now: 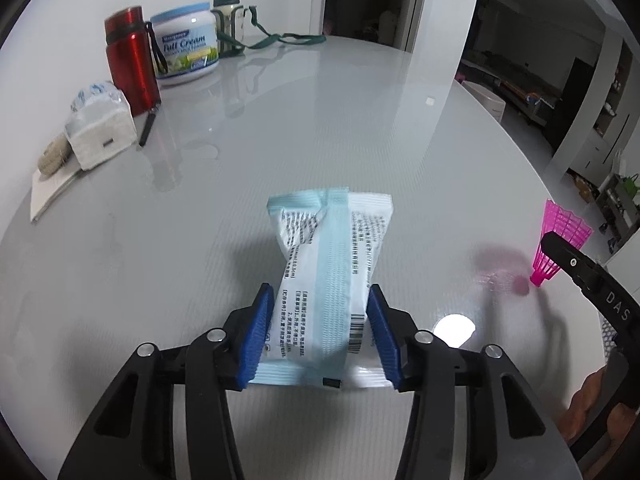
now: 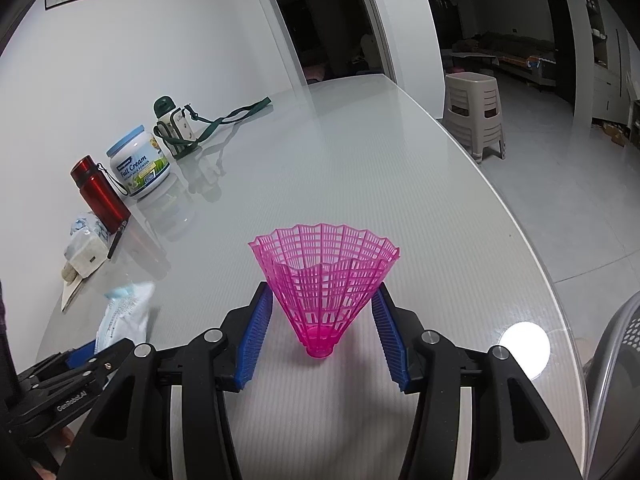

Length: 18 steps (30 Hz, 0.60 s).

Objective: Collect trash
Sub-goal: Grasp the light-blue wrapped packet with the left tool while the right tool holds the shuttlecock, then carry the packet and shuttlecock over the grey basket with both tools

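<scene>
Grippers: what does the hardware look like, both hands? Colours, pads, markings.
Both alike: the left gripper and right gripper have black linkage fingers with silver pivot pins, tipped with blue ribbed pads. In the right wrist view the left unit's black body bears small white "GenRobot.AI" lettering; in the left wrist view, white letters "DAS" show on the right unit. No cables or sleeves visible.

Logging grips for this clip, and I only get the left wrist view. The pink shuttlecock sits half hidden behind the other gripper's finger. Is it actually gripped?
Observer: Yes. In the right wrist view, both blue pads of the right gripper meet the skirt of the pink shuttlecock, with its cork end toward the camera.
Operator: Any bin visible on that side?
Observer: None shows. There are only stacked beige stools on the floor beside the table.
</scene>
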Motion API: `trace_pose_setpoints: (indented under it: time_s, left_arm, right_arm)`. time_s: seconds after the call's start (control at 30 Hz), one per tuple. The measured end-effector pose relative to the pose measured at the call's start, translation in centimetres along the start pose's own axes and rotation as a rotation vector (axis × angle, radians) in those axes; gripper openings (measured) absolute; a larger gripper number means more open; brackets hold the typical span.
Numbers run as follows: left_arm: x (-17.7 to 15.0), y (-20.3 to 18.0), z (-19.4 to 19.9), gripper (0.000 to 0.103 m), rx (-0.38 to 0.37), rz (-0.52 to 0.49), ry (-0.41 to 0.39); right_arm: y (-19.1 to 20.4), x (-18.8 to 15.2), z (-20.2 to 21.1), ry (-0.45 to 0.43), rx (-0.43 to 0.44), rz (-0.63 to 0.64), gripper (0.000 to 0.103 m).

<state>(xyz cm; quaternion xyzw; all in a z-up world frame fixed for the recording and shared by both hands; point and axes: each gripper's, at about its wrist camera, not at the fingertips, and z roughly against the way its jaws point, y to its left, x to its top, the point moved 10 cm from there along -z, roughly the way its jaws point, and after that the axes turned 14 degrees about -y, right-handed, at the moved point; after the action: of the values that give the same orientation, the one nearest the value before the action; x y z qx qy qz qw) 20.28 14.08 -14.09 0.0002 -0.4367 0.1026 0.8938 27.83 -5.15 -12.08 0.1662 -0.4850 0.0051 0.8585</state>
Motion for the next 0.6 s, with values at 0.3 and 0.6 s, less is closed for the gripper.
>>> trace_pose_setpoints:
  time_s: [0.3,0.6]
  left_arm:
    - [0.3,-0.9,1.6,0.038,-0.022,-0.029,-0.039]
    - [1.1,-5.4,4.9,0.038,-0.091,-0.1,-0.114]
  right_arm:
    - [0.1,-0.1,1.0,-0.014,0.013,-0.006,0.05]
    - [-2.9,-0.6,5.7,-0.057,-0.018,-0.06,0.05]
